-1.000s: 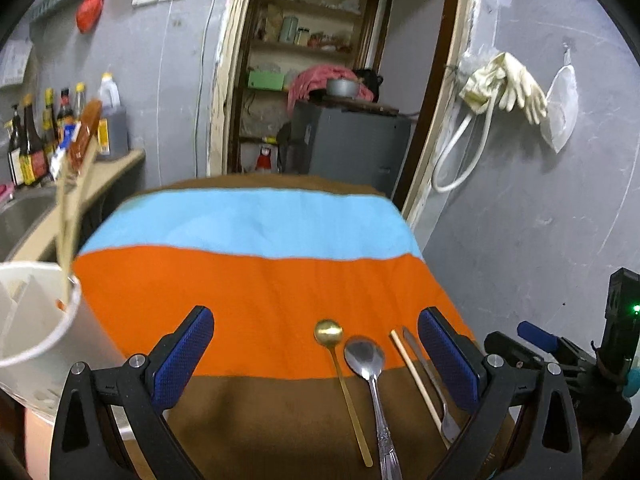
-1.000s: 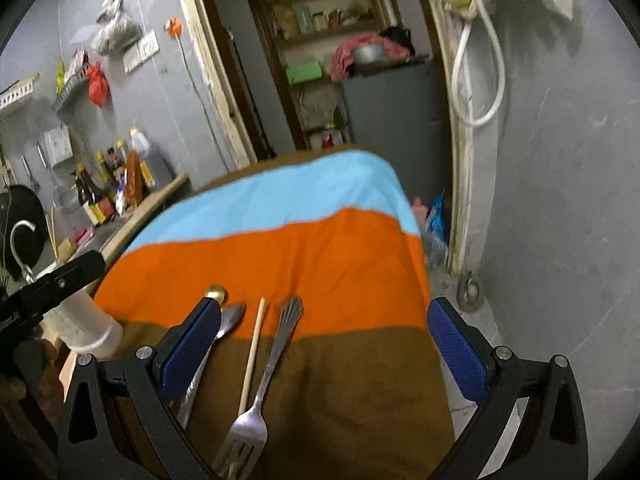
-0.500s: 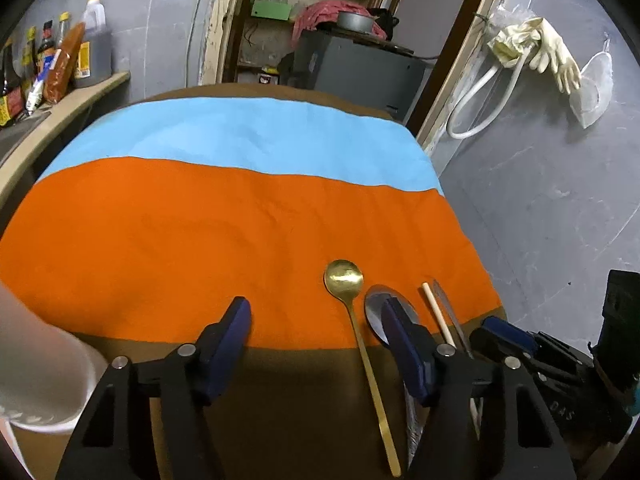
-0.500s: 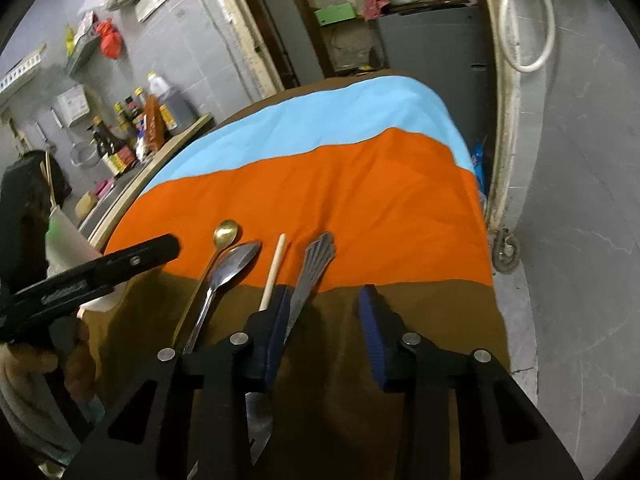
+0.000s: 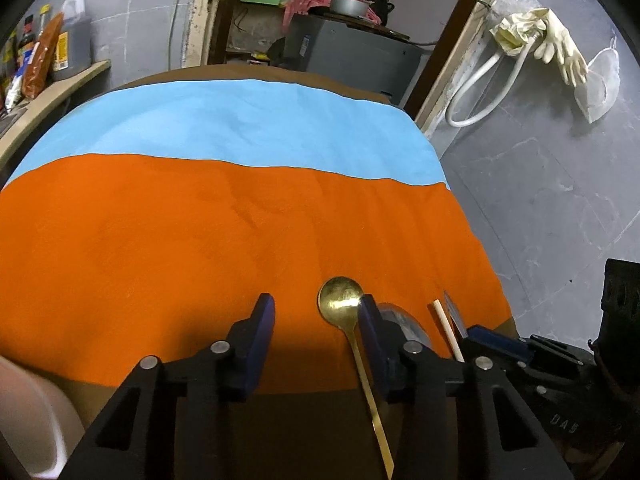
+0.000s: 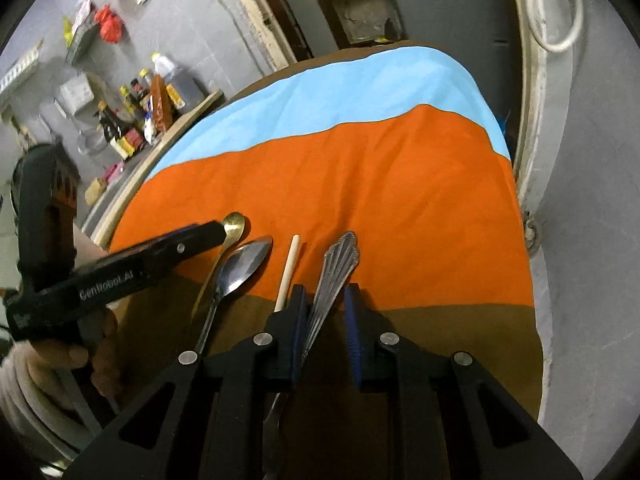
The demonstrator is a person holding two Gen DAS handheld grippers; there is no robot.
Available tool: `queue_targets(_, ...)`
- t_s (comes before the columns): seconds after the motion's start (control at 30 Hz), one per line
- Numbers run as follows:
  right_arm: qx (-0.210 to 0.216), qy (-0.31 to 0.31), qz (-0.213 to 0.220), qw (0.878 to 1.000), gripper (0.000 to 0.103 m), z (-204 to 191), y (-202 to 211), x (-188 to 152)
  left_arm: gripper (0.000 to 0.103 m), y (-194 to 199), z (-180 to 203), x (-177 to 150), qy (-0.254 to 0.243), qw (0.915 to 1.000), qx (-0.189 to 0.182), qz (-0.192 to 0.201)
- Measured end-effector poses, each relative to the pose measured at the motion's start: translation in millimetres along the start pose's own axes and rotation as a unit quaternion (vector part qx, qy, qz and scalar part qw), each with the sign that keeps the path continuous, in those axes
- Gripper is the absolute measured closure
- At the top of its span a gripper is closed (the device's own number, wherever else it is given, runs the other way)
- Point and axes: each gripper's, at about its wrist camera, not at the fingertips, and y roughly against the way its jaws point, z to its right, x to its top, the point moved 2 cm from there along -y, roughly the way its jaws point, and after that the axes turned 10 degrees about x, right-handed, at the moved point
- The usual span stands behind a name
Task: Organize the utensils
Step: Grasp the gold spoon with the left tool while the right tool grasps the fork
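Note:
On the striped cloth (image 5: 200,220) a gold spoon (image 5: 340,300), a silver spoon (image 6: 244,264), a wooden chopstick (image 6: 290,268) and a silver fork (image 6: 338,258) lie side by side. My left gripper (image 5: 316,304) is low over the cloth with its jaws closing. The gold spoon lies between them, close to the right pad and well clear of the left one. My right gripper (image 6: 325,294) straddles the fork's handle, jaws closing. The handle runs along the left pad, and a gap shows at the right pad. The silver spoon (image 5: 404,320) is partly hidden behind my left gripper's finger.
A white holder (image 5: 28,412) shows at the lower left corner. A hand (image 6: 80,356) grips the left tool. Sauce bottles (image 6: 132,128) stand on a side counter to the left. The table's right edge drops to a grey floor (image 5: 540,208); a grey cabinet (image 5: 352,52) stands behind.
Both grippers came down and forward onto the utensils, tilting further down. Both pairs of jaws narrowed from wide open. The white holder with its chopsticks slid almost out of the left view.

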Motion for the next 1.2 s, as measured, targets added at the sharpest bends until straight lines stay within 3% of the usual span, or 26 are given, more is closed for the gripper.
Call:
queue_targets(0.23, 0.012, -0.007, 0.0, 1.0, 0.088, 2, -2, 2, 0.067, -10, -3, 8, 0.009, 0.9995, -0.029, -0.011)
queue_targets(0.43, -0.02, 0.027, -0.01, 0.999, 0.092, -11, -4, 5, 0.068, -13, 5, 11, -0.008, 0.9996, -0.021, -0.018)
queue_targets(0.5, -0.023, 0.027, -0.007, 0.999, 0.093, -12, -1, 5, 0.087, -13, 4, 11, -0.007, 0.9993, -0.026, -0.025)
queue_targets(0.53, -0.023, 0.024, -0.005, 0.999, 0.093, -11, 1, 5, 0.091, -14, 4, 11, -0.005, 0.9991, -0.031, -0.03)
queue_targets(0.77, -0.011, -0.006, -0.009, 1.0, 0.093, 0, 7, 2, 0.097, -17, -2, 10, 0.019, 0.9979, -0.046, -0.041)
queue_targets(1.0, 0.008, -0.037, -0.036, 0.999, 0.093, 7, -1, 4, 0.1, -1, 5, 6, 0.007, 0.9993, -0.033, -0.017)
queue_targets(1.2, -0.02, -0.01, -0.087, 0.996, 0.093, -4, -13, 10, 0.1, 20, 4, 1, 0.001, 0.9996, -0.025, 0.011)
